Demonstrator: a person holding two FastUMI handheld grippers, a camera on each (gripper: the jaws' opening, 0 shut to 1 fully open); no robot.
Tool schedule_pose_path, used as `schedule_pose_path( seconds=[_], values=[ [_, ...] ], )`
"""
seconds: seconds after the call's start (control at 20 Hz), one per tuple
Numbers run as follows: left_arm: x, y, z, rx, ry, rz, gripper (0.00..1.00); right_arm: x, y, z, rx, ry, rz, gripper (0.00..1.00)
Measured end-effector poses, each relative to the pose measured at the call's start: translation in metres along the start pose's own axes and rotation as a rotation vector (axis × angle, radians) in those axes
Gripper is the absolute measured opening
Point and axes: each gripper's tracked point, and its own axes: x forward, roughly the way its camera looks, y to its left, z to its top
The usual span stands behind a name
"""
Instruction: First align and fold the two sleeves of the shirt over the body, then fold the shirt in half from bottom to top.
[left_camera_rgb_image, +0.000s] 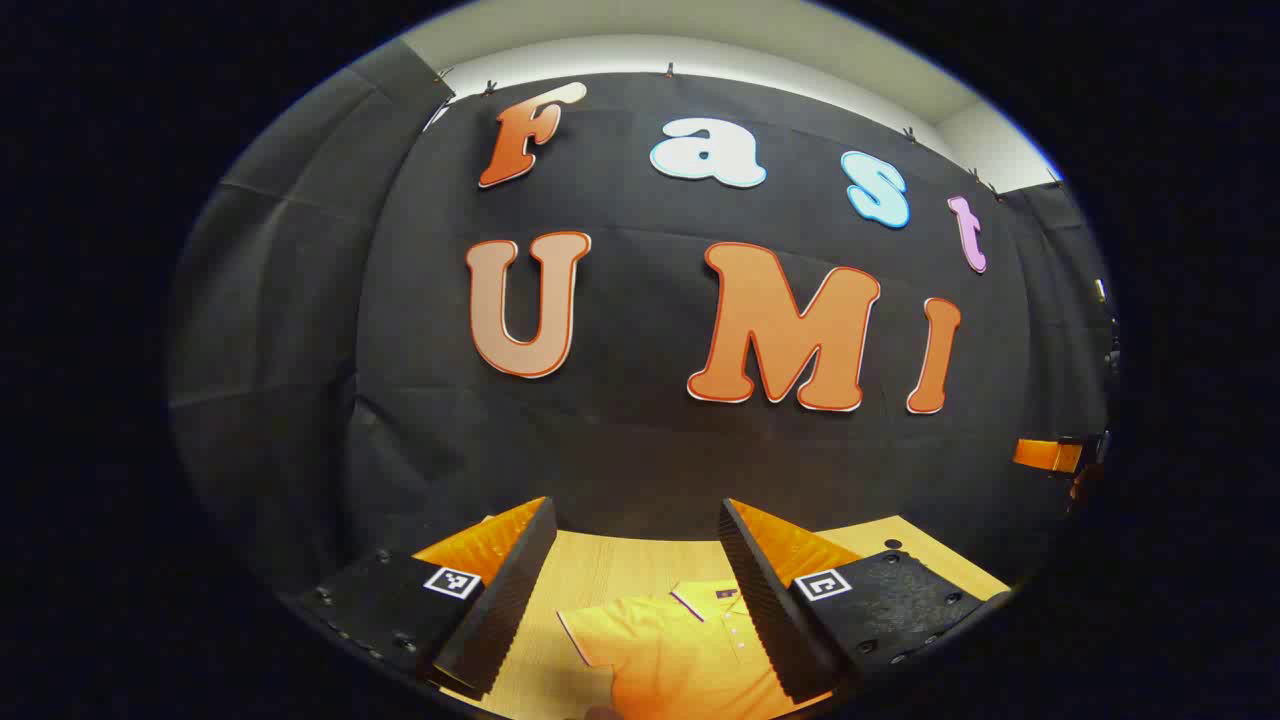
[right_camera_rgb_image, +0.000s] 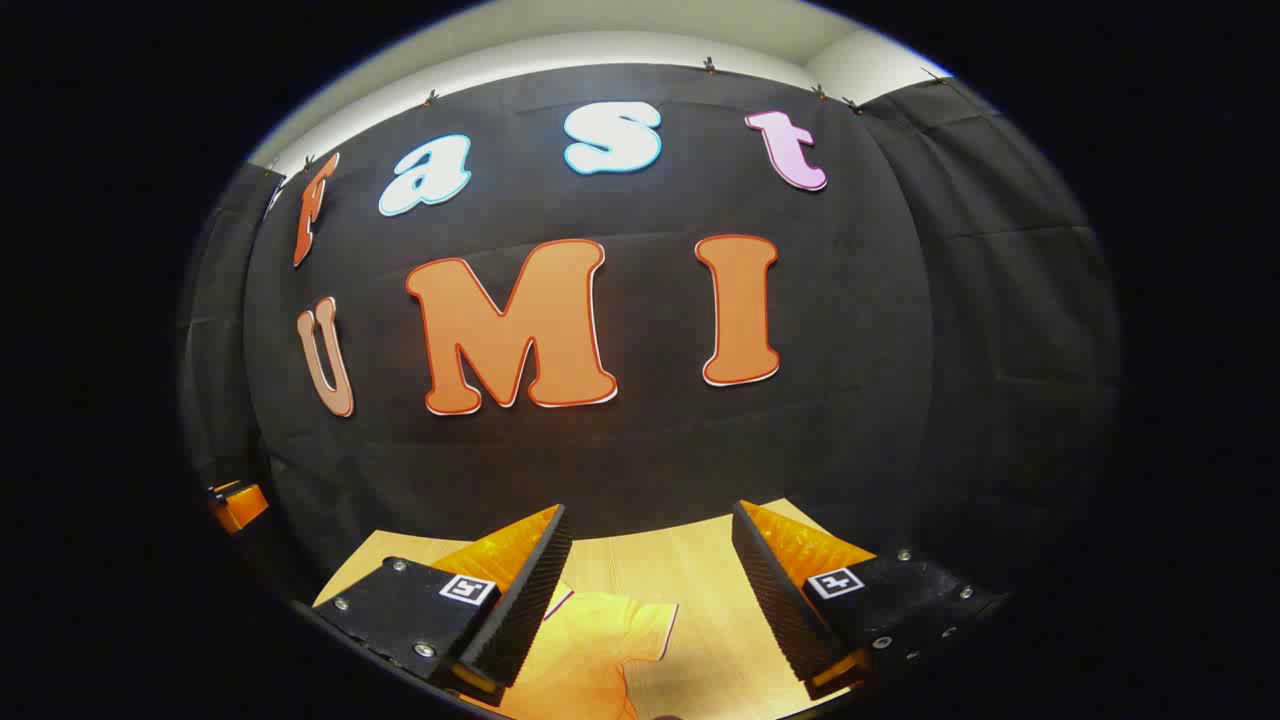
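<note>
A yellow-orange polo shirt (left_camera_rgb_image: 675, 655) lies flat on the wooden table (left_camera_rgb_image: 610, 565), its collar and button placket toward the far side. In the left gripper view my left gripper (left_camera_rgb_image: 635, 585) stands open above the shirt's left shoulder and sleeve, holding nothing. In the right gripper view my right gripper (right_camera_rgb_image: 645, 590) is open too, raised above the table, with the shirt's right sleeve (right_camera_rgb_image: 610, 640) spread out below and between its fingers. Neither gripper touches the cloth.
The black booth wall (left_camera_rgb_image: 620, 430) rises just behind the far edge of the table. The other gripper's orange part (left_camera_rgb_image: 1050, 455) shows at the far right of the left gripper view, and likewise an orange part (right_camera_rgb_image: 235, 505) at the far left of the right gripper view.
</note>
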Motion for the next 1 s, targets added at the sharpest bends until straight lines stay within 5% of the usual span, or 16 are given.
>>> schedule_pose_path(
  seconds=[0.65,1.0],
  values=[
    [0.005,0.002,-0.014,0.016,0.028,0.018,0.98,0.006,0.017,-0.019,-0.103,-0.014,0.047,0.98],
    [0.013,0.004,-0.037,0.017,0.078,0.015,0.98,0.013,0.020,-0.052,-0.132,0.082,0.063,0.98]
  ],
)
